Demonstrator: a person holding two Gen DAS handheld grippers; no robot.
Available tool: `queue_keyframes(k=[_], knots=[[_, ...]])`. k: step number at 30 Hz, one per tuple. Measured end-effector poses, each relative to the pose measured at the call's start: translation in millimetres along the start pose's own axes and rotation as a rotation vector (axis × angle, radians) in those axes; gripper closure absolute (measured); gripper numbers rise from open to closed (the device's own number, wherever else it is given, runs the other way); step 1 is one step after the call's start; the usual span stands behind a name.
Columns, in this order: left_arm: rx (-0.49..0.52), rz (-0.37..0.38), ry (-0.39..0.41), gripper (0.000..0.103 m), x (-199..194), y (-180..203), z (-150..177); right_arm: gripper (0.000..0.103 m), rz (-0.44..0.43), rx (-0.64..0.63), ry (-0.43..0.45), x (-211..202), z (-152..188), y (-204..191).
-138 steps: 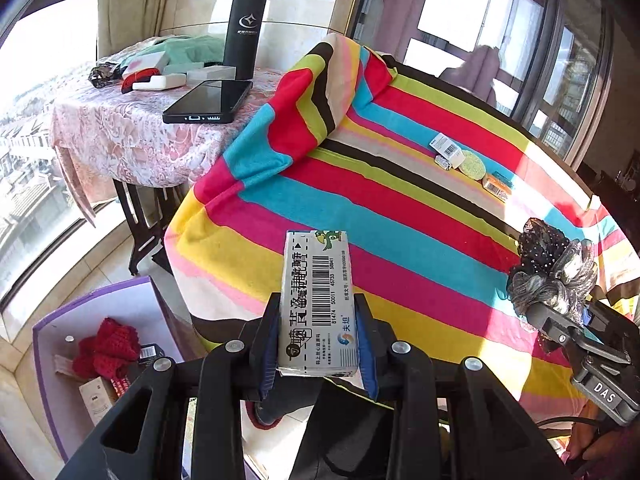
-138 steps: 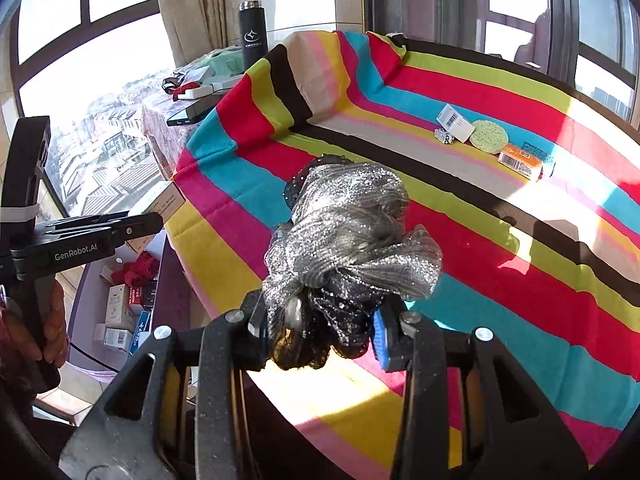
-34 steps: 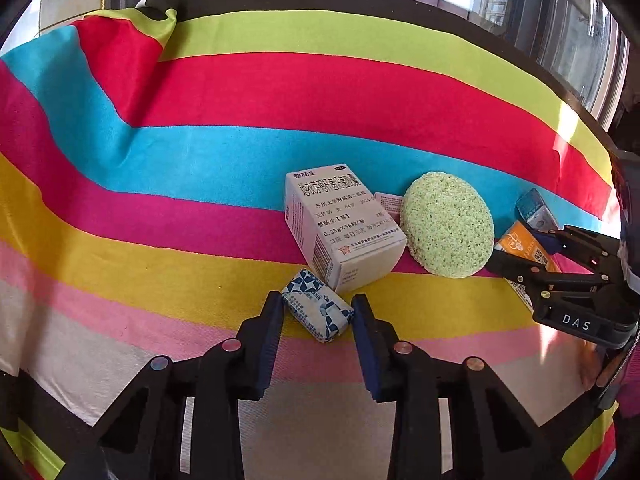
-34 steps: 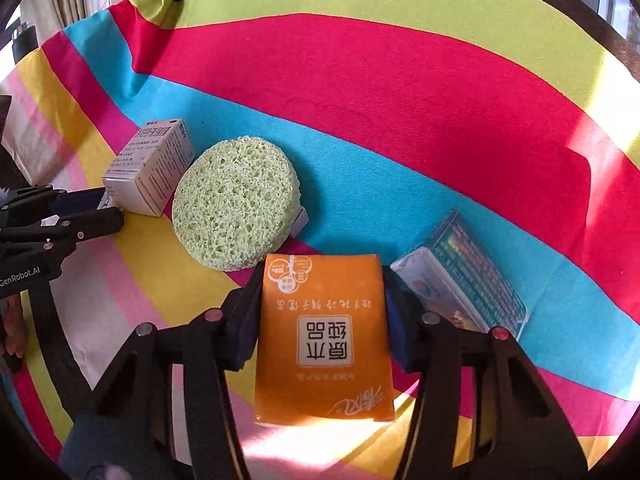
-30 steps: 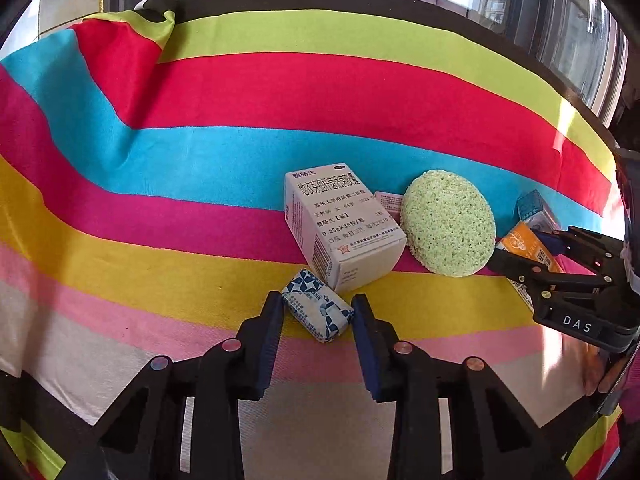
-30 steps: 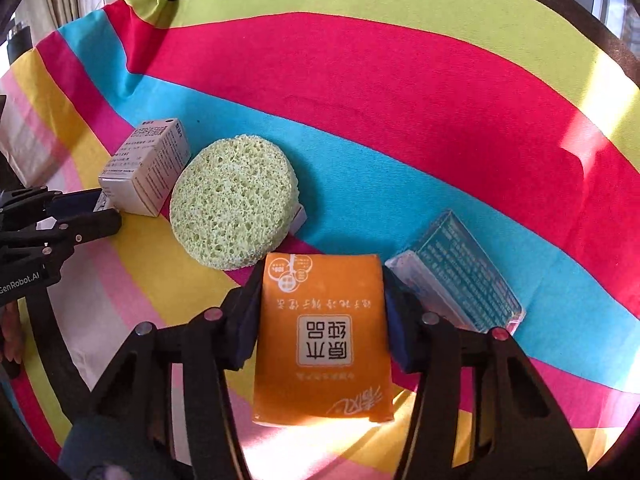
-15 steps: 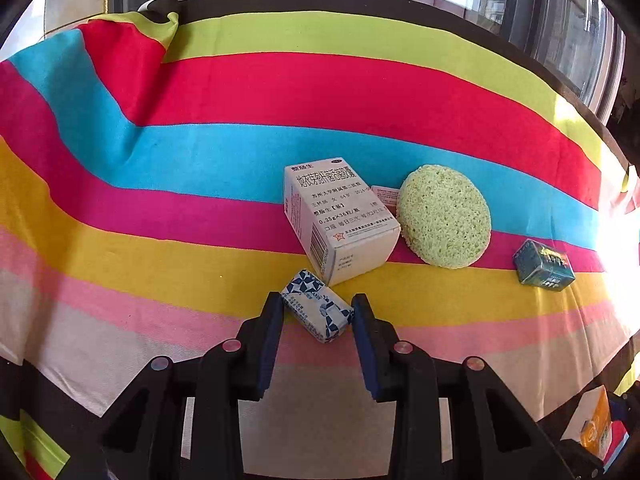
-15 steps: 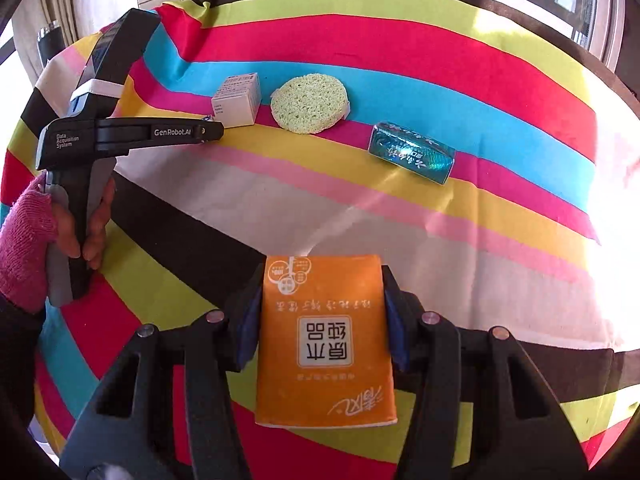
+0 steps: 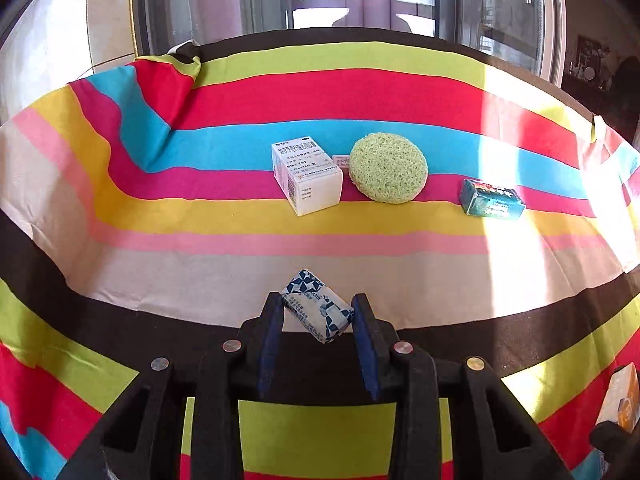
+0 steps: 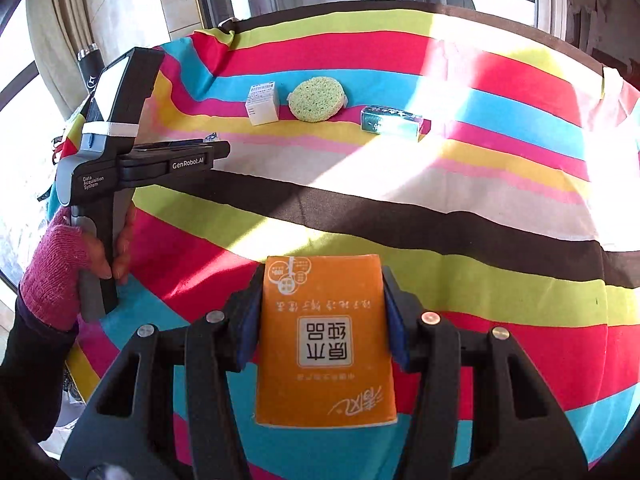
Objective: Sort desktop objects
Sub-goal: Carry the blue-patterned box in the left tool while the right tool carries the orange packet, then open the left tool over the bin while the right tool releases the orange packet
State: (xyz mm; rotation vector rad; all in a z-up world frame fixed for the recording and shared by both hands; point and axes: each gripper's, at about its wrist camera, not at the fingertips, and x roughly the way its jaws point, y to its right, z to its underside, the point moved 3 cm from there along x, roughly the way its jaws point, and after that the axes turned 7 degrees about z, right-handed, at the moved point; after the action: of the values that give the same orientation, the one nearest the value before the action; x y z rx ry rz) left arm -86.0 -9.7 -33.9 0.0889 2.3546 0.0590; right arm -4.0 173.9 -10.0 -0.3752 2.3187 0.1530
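My left gripper point(image 9: 318, 316) is shut on a small blue-and-white patterned packet point(image 9: 317, 306) and holds it above the striped cloth. My right gripper point(image 10: 324, 320) is shut on an orange tissue pack point(image 10: 325, 340), held above the near part of the table. On the cloth farther back lie a white medicine box point(image 9: 306, 176), a round green sponge point(image 9: 388, 167) and a teal box point(image 9: 491, 199). They also show in the right wrist view: box point(image 10: 262, 103), sponge point(image 10: 316, 99), teal box point(image 10: 391, 120). The left gripper's body point(image 10: 120, 140) shows at the left there.
A striped cloth point(image 9: 160, 208) covers the round table. Windows stand behind it. A small pink-white item point(image 9: 340, 159) lies between the box and the sponge. A black bottle point(image 10: 90, 66) stands at the far left. The orange pack shows at the lower right in the left wrist view point(image 9: 620, 404).
Both grippers have pulled back from the row of objects, each carrying its item. The packet and the orange pack have left the cloth; box, sponge and teal box stay in place.
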Motion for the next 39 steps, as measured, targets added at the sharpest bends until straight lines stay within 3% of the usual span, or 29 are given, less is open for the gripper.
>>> queue_keyframes(k=[4, 8, 15, 24, 32, 37, 39], knots=[[-0.048, 0.010, 0.020, 0.067, -51.7, -3.8, 32.5, 0.048, -0.055, -0.060, 0.001, -14.5, 16.2, -32.7], [-0.072, -0.052, 0.031, 0.067, -98.5, -29.2, 63.2, 0.048, -0.148, -0.146, 0.014, -24.5, 29.0, -78.9], [-0.195, -0.164, 0.030, 0.067, -160.3, -103.5, 105.0, 0.048, -0.296, -0.391, 0.032, -38.6, 43.5, -191.6], [-0.452, -0.362, 0.013, 0.067, -240.6, -215.2, 209.8, 0.048, -0.526, -0.744, 0.036, -65.3, 83.1, -331.1], [-0.623, -0.488, -0.039, 0.067, -274.5, -277.4, 285.1, 0.048, -0.695, -0.981, -0.040, -66.7, 136.4, -424.5], [-0.698, -0.547, -0.071, 0.066, -277.3, -304.9, 309.9, 0.046, -0.701, -1.059, -0.055, -56.0, 158.9, -457.4], [-0.740, -0.580, -0.085, 0.061, -279.6, -314.6, 317.0, 0.035, -0.681, -1.056, -0.055, -50.8, 160.9, -461.5]])
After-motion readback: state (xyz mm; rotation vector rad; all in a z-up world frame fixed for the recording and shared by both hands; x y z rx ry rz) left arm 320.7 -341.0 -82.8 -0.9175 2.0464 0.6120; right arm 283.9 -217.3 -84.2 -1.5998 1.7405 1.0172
